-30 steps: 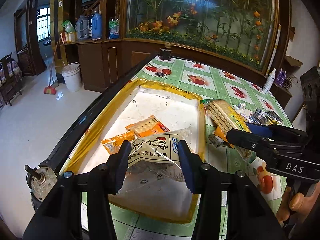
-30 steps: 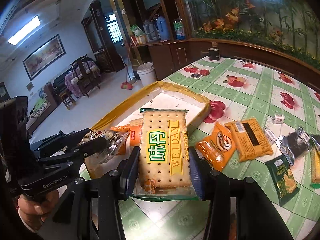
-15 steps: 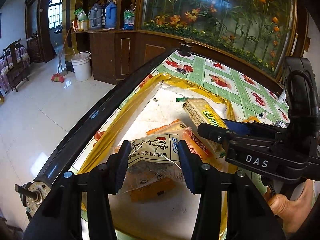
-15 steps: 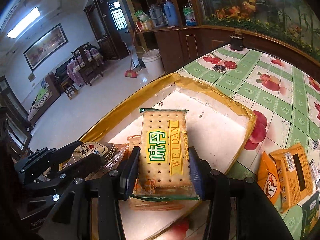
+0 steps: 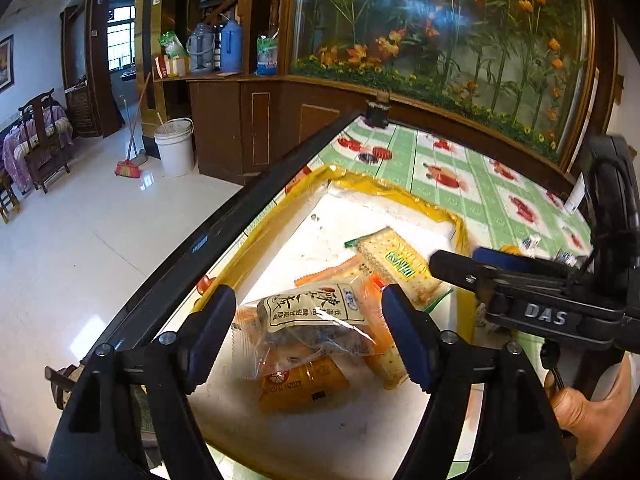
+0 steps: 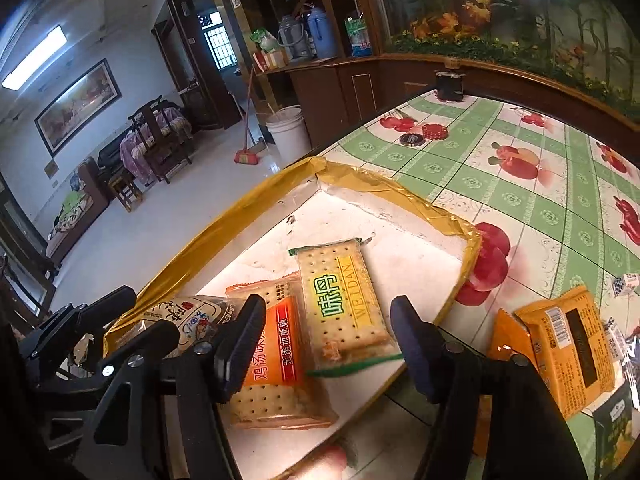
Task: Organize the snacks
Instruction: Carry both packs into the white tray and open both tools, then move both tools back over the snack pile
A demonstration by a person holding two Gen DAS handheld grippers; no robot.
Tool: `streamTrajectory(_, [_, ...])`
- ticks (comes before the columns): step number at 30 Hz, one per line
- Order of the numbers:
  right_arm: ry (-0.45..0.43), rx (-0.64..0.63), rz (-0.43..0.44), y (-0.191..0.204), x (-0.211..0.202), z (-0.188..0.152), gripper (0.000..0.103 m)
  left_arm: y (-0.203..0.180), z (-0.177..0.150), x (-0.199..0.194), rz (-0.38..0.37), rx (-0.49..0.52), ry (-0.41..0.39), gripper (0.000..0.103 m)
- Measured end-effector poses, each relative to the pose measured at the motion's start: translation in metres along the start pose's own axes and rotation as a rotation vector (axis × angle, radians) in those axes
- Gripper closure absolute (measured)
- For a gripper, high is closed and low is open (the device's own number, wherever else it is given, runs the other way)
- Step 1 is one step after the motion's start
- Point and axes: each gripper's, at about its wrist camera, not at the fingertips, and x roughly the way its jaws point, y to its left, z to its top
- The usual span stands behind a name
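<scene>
Snacks gathered in a shallow white foam tray [image 6: 420,256] with yellow tape round its rim, set at the near corner of a table under a green-checked, fruit-printed cloth [image 6: 520,184]. Sensible as a collecting place: low walls, easy to drop into from above.

Left gripper [image 5: 308,334] tilted down over the tray, jaws opening; a clear plastic bag of dark snacks with a white Chinese-character label [image 5: 316,320] between the pads but clear of both, lying loosely on top of an orange-wrapped packet [image 5: 304,384]. Judged released rather than held.

Right gripper [image 6: 328,340] likewise angled down at the tray's near edge, jaws opening, pads apart from everything. Between them, a clear-wrapped cracker pack with a yellow-green band [image 6: 344,300], flat on the tray floor and partly overlapping an orange-labelled cracker pack [image 6: 276,356]. Probably laid lengthwise so the packs sit flat.

Legible writing: "WEIDAN" with the characters 味丹 on the yellow-green band; 鸡汤味 and 无添加蔗糖 on the orange label; "DAS" on the right gripper's body as seen from the left wrist view. Characters on the clear bag too curved to read with confidence.

Still outside the tray, on the cloth to the right: two orange foil packets with a barcode [image 6: 560,344] and darker wrappers at the picture's edge, presumably next to collect.
</scene>
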Motion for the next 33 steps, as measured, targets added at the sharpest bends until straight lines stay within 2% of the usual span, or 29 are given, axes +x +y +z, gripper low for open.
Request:
streamTrajectory(2, [-0.031, 0.049, 0.013, -0.012, -0.017, -0.006, 0.023, -0.001, 0.001, -0.007, -0.020, -0.014, -0.013, 0.027])
streamTrajectory(6, [-0.070, 0.124, 0.010, -0.033, -0.047, -0.016, 0.021, -0.014, 0.002, -0.017, -0.052, -0.013, -0.032, 0.022])
streamTrajectory(16, [-0.202, 0.231, -0.101, -0.072, -0.123, -0.048, 0.016, -0.072, -0.004, -0.032, -0.141, 0.062, -0.021, 0.021])
streamTrajectory(22, [-0.276, 0.335, -0.178, -0.115, -0.171, -0.080, 0.011, -0.107, -0.015, -0.032, -0.192, 0.116, 0.009, 0.021])
streamTrajectory(27, [-0.261, 0.414, -0.210, -0.153, -0.192, -0.109, 0.011, -0.133, -0.025, -0.030, -0.221, 0.159, 0.037, 0.021])
streamTrajectory(33, [-0.218, 0.400, -0.240, -0.172, -0.202, -0.132, 0.011, -0.149, -0.032, -0.026, -0.225, 0.193, 0.068, 0.021])
